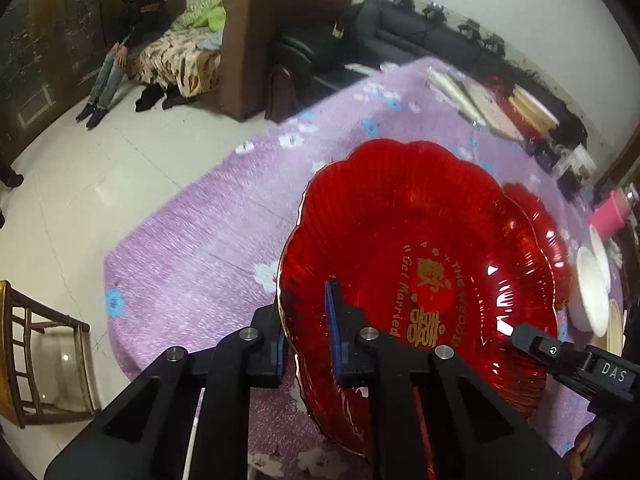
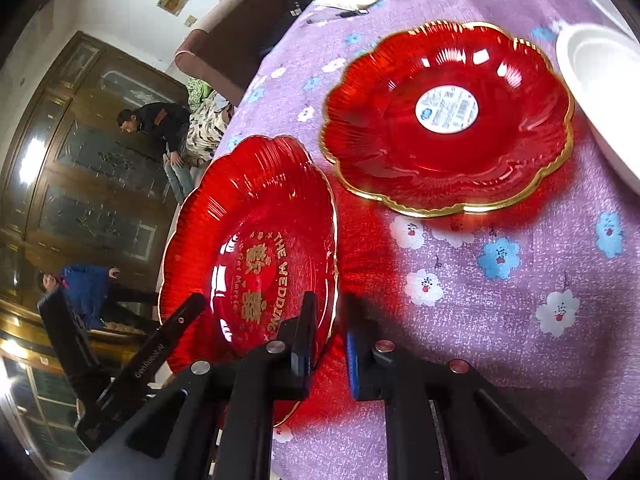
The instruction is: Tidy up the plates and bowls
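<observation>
Purple flowered cloth (image 2: 500, 300) covers the table you are working on, and the landmark is the red plate with the white sticker (image 2: 448, 116), which lies flat on the cloth. Your wedding plate (image 2: 256, 248), the red one with gold lettering, is tilted up just on the near left of it, rims close but apart. Your left gripper (image 1: 306, 332) has its jaws nearly closed over that plate's scalloped rim, one finger inside the dish and one outside; your right gripper (image 2: 328, 344) is pinched on the opposite rim in the same way. So you hold one plate between both tools, lifted at an angle, and the step in hand looks like stacking it. White dishes (image 2: 600, 92) sit just beyond the sticker plate on its far right. Next, I judge, you need to level the wedding plate, carry it over the sticker plate until the scallops line up, lower it gently, then open both grippers together
</observation>
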`<act>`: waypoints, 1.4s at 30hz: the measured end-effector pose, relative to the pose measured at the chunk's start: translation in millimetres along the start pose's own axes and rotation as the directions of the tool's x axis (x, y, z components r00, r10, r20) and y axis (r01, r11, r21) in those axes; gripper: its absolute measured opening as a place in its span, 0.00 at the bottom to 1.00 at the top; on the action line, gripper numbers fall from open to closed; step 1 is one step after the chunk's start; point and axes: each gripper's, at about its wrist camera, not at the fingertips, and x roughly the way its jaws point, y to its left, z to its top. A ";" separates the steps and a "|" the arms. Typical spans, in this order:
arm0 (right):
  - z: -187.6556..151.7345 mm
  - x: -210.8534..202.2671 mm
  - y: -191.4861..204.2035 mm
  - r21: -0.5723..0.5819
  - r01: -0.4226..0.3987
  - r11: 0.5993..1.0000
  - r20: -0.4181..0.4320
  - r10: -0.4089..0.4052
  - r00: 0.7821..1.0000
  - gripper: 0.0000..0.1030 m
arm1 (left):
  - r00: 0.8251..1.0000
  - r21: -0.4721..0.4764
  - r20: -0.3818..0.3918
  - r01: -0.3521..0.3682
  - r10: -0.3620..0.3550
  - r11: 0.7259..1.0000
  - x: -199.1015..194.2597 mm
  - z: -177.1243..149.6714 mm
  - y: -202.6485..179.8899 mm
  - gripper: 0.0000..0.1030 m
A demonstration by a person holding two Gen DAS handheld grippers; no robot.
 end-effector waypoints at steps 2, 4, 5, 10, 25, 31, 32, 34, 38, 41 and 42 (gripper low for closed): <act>1.0 -8.3 6.8 -0.021 -0.010 1.000 0.019 0.011 1.000 0.11 | 1.000 0.000 0.028 0.003 -0.003 1.000 -10.6 3.3 -0.3 0.13; -0.7 -17.7 13.1 -0.041 -0.015 0.999 0.039 0.017 0.999 0.11 | 0.998 -0.004 0.055 -0.001 0.001 1.000 -18.3 6.1 0.1 0.13; -0.2 -21.0 17.1 -0.056 -0.018 0.998 0.048 0.020 0.999 0.11 | 0.998 -0.009 0.061 -0.004 0.005 1.000 -19.5 6.8 0.9 0.13; 0.0 -10.3 15.9 -0.062 -0.013 0.998 0.021 0.014 1.000 0.11 | 1.000 -0.021 0.007 -0.019 0.020 1.000 -2.4 3.1 5.7 0.13; -0.4 -23.7 -5.5 0.001 -0.066 0.998 0.062 0.066 0.996 0.62 | 0.996 -0.152 0.048 -0.067 0.075 0.986 -17.8 5.5 26.8 0.61; -6.0 -57.9 -34.9 0.089 -0.107 0.990 0.135 0.094 0.986 0.72 | 0.987 -0.153 0.156 0.066 -0.042 0.986 -54.5 31.9 2.6 0.76; -5.7 -64.6 -43.7 0.120 -0.121 0.985 0.154 0.102 0.983 0.75 | 0.986 -0.117 0.156 0.085 -0.066 0.990 -57.3 36.3 -10.0 0.79; -3.5 -73.5 -58.0 0.174 -0.137 0.975 0.185 0.104 0.977 0.79 | 0.980 -0.016 0.135 0.151 -0.148 0.988 -59.2 47.4 -44.4 0.82; 8.3 -80.2 -82.0 0.268 -0.162 0.950 0.211 0.106 0.972 0.82 | 0.973 0.131 0.034 0.222 -0.228 0.966 -39.9 65.2 -105.9 0.82; 17.8 -77.9 -86.5 0.285 -0.209 0.935 0.213 0.151 0.965 0.82 | 0.970 0.184 -0.069 0.244 -0.235 0.952 -12.2 77.0 -142.1 0.82; 22.8 -75.6 -87.1 0.290 -0.222 0.931 0.211 0.164 0.963 0.82 | 0.964 0.191 -0.113 0.261 -0.243 0.946 -0.3 80.4 -153.9 0.82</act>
